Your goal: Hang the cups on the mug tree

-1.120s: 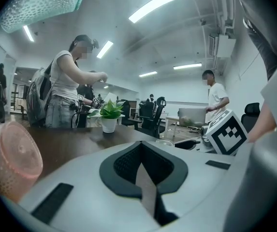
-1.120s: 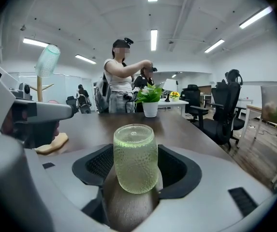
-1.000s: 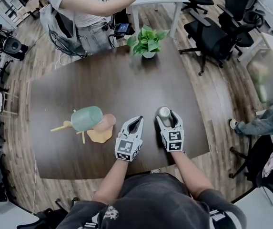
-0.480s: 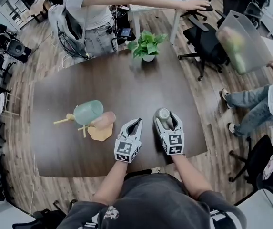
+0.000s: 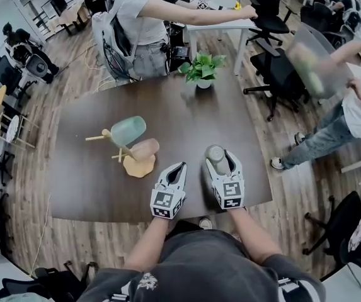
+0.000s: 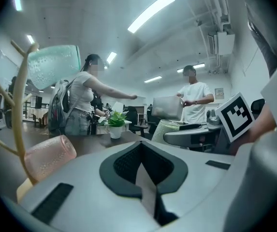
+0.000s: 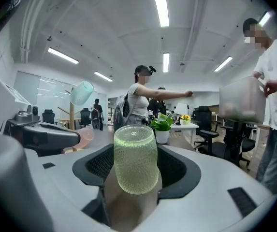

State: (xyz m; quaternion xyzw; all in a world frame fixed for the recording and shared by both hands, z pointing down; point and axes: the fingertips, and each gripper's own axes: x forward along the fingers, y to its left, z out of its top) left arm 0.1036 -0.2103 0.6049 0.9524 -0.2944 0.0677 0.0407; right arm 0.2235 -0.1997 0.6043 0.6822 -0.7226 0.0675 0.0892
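jaws of the right gripper (image 5: 222,157) stand wide, clamped across the body of a pale green cup (image 5: 216,158), held over the near part of the table. jaws of the left gripper (image 5: 180,167) are together with nothing between them.

the dark table (image 5: 174,109) is the biggest thing. it carries only a plant (image 5: 203,69) at the far edge and the mug tree (image 5: 122,151) at left. on the tree a blue-green cup (image 5: 127,131) sits over an upper peg and a pink cup (image 5: 145,148) hangs lower, by the base.

the held cup looks like pebbled glass or hard plastic: stiff, light, and with no handle that i can see. it likely goes mouth-first over a free peg. the dimpled wall should give grip. the hold belongs on the mid-body, gentle in case it is glass, with the mouth left free.
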